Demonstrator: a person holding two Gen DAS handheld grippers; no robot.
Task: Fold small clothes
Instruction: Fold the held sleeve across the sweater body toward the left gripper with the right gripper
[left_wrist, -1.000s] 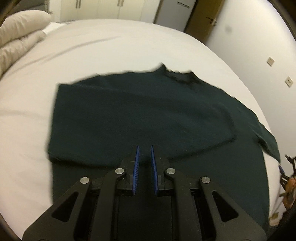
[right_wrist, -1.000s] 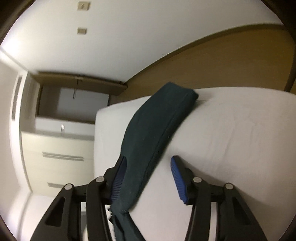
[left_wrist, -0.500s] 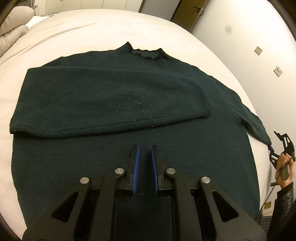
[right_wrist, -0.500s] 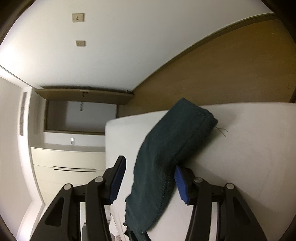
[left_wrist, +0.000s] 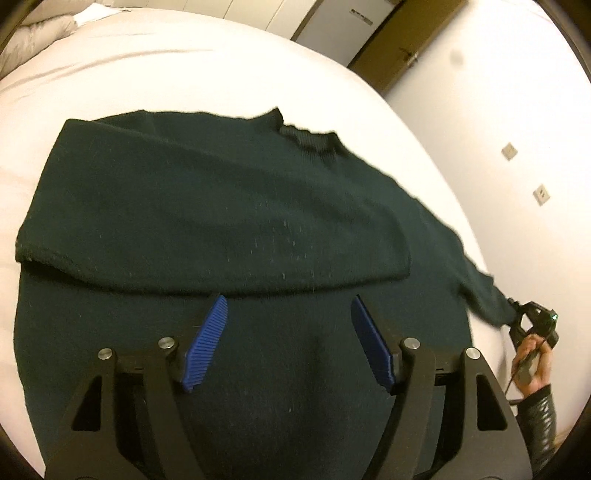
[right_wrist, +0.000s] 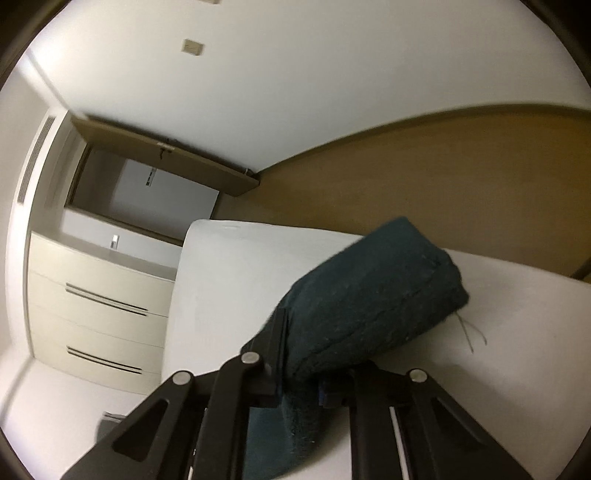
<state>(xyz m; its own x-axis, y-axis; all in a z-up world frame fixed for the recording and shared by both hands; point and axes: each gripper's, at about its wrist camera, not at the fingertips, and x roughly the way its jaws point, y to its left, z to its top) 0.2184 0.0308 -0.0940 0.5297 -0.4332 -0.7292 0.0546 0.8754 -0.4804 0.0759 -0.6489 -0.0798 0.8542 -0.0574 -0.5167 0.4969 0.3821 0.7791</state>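
A dark green sweater (left_wrist: 221, 221) lies flat on the white bed (left_wrist: 166, 66), its left sleeve folded across the chest and its collar (left_wrist: 310, 138) at the far side. My left gripper (left_wrist: 288, 314) is open and empty, hovering over the sweater's lower body. The right sleeve (left_wrist: 480, 288) stretches out to the right. My right gripper (right_wrist: 301, 369) is shut on that sleeve's cuff (right_wrist: 369, 295) at the bed's edge; it also shows in the left wrist view (left_wrist: 532, 321), held by a hand.
Pillows (left_wrist: 40, 29) lie at the far left of the bed. A wall with sockets (left_wrist: 541, 194) runs along the right side. White drawers (right_wrist: 96, 302) and a wooden door (right_wrist: 166, 155) stand beyond the bed corner.
My left gripper has opened wide and drawn back over the sweater. My right gripper has closed on the sleeve cuff that lay between its open fingers.
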